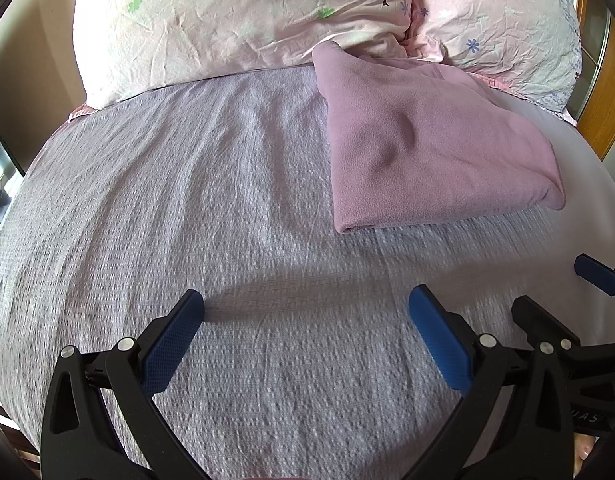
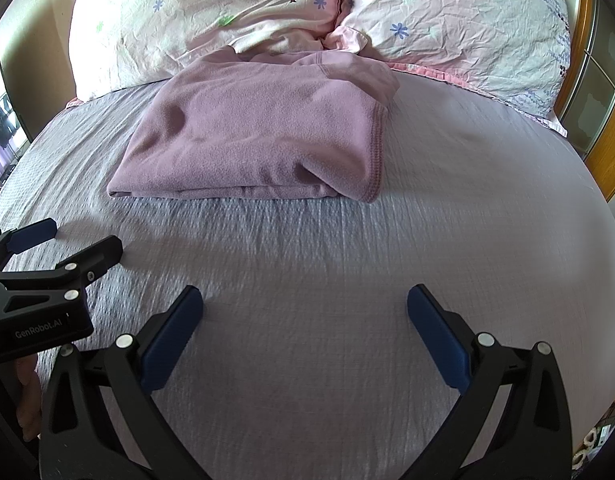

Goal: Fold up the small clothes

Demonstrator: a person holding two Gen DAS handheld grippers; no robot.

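My left claw [image 1: 306, 334] and right claw [image 2: 305, 330] hang side by side, spread wide, over bare bedspread [image 2: 467, 240]. Between me and the folded pink fleece [image 2: 251, 140] the cloth lies flat with nothing on it. Right of the fleece the bedspread is bare; left of it too. Behind the fleece, touching it, the pillows [image 2: 447, 20] wall off the way.

grey bedspread [image 2: 347, 260], floral pillows [image 2: 447, 28], wooden headboard [image 2: 611, 152]

Bed [image 2: 447, 220] with folded garment [image 2: 251, 144], pillows [image 2: 459, 28].
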